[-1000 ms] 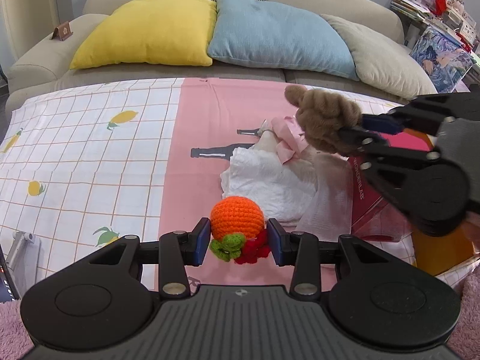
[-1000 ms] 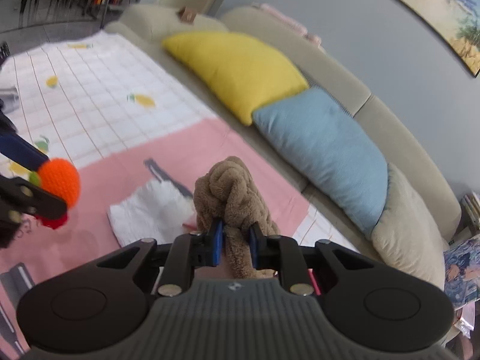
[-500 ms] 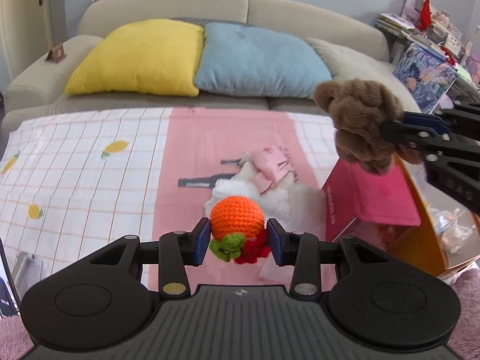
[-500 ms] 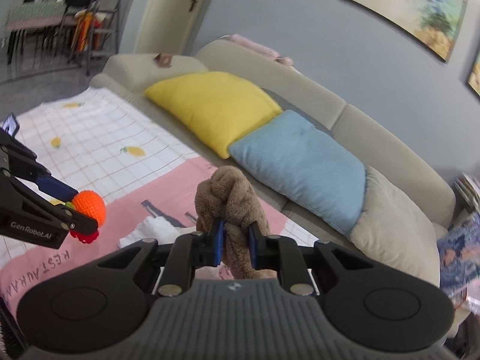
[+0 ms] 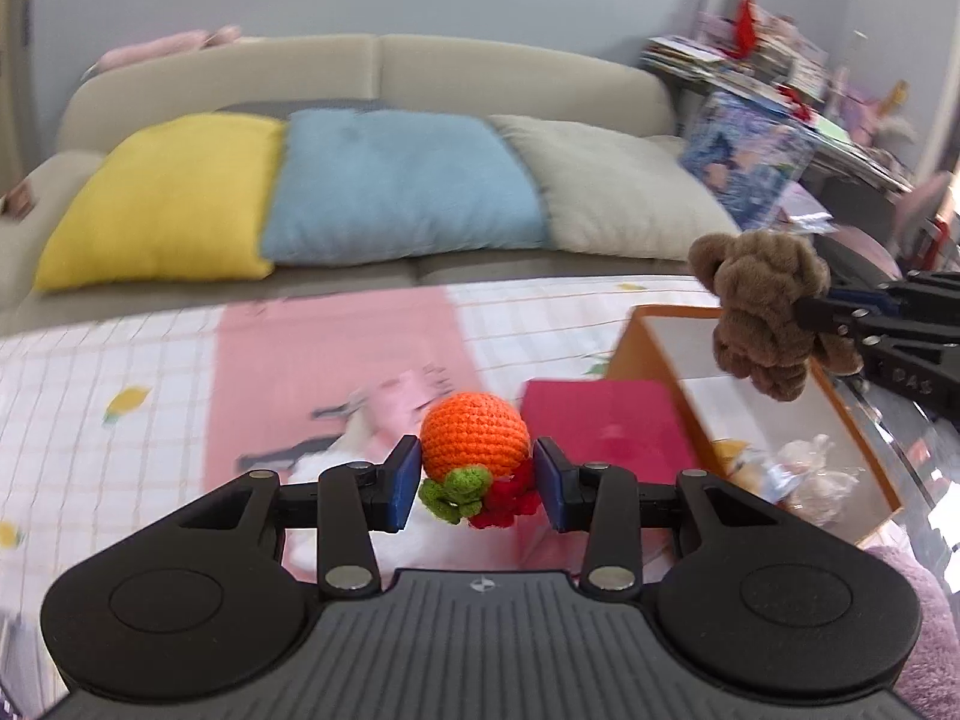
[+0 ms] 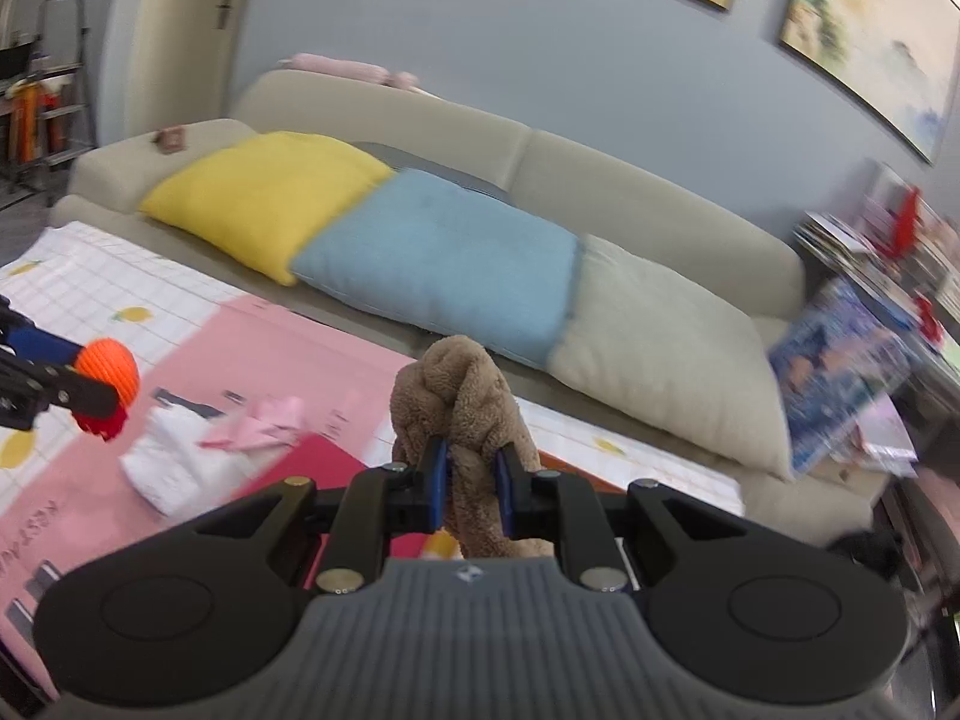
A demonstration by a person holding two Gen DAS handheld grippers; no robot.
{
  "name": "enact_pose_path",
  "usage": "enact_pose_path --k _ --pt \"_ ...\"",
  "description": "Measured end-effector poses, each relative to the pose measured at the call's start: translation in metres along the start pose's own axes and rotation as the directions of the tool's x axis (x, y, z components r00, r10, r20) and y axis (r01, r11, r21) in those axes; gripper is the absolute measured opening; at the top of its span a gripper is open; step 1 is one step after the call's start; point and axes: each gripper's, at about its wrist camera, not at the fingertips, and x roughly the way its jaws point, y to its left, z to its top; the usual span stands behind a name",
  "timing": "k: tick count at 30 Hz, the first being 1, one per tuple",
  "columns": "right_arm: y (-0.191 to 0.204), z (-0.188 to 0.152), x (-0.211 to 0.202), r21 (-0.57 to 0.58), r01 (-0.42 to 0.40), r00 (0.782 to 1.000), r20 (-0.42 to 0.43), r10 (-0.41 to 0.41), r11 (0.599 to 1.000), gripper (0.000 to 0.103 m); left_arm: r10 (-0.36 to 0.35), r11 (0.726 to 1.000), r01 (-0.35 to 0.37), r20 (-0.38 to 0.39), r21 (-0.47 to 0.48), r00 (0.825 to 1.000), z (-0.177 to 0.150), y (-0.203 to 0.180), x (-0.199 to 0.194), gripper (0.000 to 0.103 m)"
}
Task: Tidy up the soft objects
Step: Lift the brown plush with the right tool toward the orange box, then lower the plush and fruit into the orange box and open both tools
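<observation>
My left gripper (image 5: 475, 483) is shut on an orange crocheted toy (image 5: 474, 437) with green and red bits under it, held above the pink cloth. At the right edge of the left wrist view, a brown knotted plush (image 5: 762, 312) hangs over an open orange box (image 5: 852, 432). My right gripper (image 6: 469, 495) is shut on that brown plush (image 6: 456, 390). The orange toy (image 6: 111, 369) shows at the left of the right wrist view, in the left gripper's fingers (image 6: 72, 396).
A white cloth (image 6: 171, 468) and a pink soft item (image 6: 264, 423) lie on the pink strip of the checked tablecloth (image 5: 90, 384). A red flap (image 5: 600, 426) leans at the box. The box holds pale soft items (image 5: 804, 474). Behind stands a sofa with yellow (image 5: 162, 198), blue and beige cushions.
Both grippers rose and swung right with their toys. The box has come into full view, and the brown plush moved from over the cloth to above the box.
</observation>
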Motion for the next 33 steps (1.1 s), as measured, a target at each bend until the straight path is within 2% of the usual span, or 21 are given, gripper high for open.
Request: enact_pose_path --k 10,15,20,26,33 --pt "-0.063 -0.042 0.019 0.082 0.094 0.993 -0.083 -0.087 0.992 0.015 -0.105 0.983 0.104 -0.002 0.153 0.995 0.031 -0.083 0.032 0.046" --pt "-0.090 -0.065 0.046 0.157 0.101 0.984 -0.159 -0.076 0.982 0.015 -0.132 0.963 0.135 -0.028 0.233 0.991 0.040 -0.121 0.052 0.046" --pt "-0.098 -0.085 0.077 0.153 0.137 0.970 -0.219 -0.102 0.979 0.015 -0.149 0.939 0.156 -0.047 0.308 0.988 0.045 -0.152 0.067 0.046" --pt "-0.096 -0.100 0.108 0.120 0.151 0.955 -0.272 -0.113 0.981 0.015 -0.150 0.918 0.169 -0.080 0.360 0.985 0.047 -0.171 0.089 0.046" --pt "-0.097 -0.108 0.132 0.142 0.093 0.941 -0.337 -0.041 0.985 0.018 -0.156 0.897 0.192 -0.121 0.398 0.980 0.047 -0.180 0.114 0.046"
